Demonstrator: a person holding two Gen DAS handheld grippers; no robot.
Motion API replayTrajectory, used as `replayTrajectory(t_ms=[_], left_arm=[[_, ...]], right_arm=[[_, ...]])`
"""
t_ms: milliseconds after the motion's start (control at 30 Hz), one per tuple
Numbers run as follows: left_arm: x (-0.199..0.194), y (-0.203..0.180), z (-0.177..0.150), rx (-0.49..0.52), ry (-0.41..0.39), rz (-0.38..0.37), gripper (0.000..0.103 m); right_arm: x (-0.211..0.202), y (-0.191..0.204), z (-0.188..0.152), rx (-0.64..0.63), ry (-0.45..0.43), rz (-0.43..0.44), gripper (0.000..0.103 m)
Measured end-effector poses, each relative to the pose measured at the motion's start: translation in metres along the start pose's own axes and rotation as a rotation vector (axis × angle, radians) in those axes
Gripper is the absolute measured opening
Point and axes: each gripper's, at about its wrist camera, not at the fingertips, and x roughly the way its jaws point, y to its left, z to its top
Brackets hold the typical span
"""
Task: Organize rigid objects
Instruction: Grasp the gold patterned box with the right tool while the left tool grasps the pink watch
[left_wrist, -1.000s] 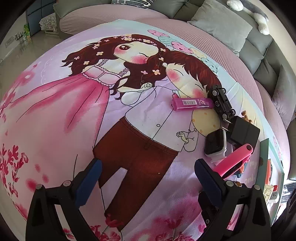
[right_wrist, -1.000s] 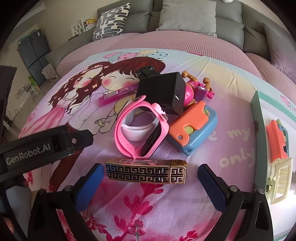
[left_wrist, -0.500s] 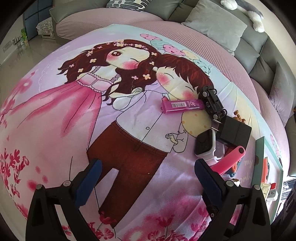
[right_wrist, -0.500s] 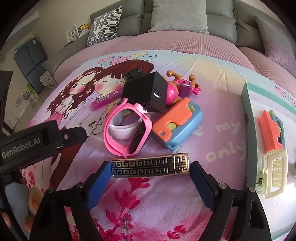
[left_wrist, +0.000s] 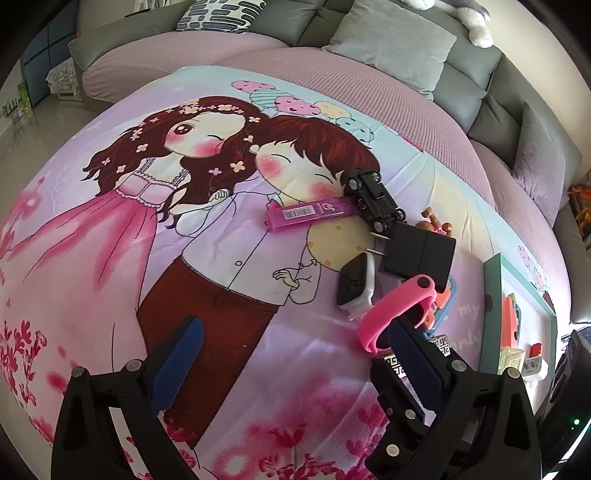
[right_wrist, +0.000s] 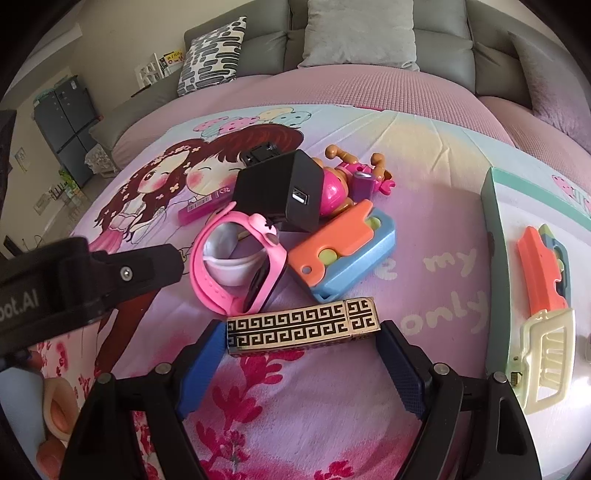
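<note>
since a second ago the right gripper (right_wrist: 301, 354) has closed its blue pads onto the ends of the gold, black-patterned rectangular lighter (right_wrist: 303, 326) lying near the pink watch (right_wrist: 240, 264), while the left gripper (left_wrist: 295, 363), spread and empty, has bare printed blanket (left_wrist: 110, 258) to its left.

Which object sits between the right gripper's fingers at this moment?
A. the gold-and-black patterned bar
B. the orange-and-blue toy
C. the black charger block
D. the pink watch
A: in the right wrist view the gold-and-black patterned bar spans the gap of the right gripper, each end against a blue pad, while the pink watch, black charger block and orange-and-blue toy lie farther off on the printed sheet.
</note>
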Motion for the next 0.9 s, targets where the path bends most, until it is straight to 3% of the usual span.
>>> replayTrajectory(t_ms=[500, 900], left_arm=[[0.004, -0.019, -0.003, 0.04, 0.014, 0.006, 0.1], [0.013, -0.015, -0.002, -0.01, 0.02, 0.02, 0.1]], right_arm=[[-0.011, -0.002, 0.001, 0.006, -0.008, 0.045, 0.085], [-0.039, -0.017, 0.006, 0.002, -0.027, -0.065, 0.085]])
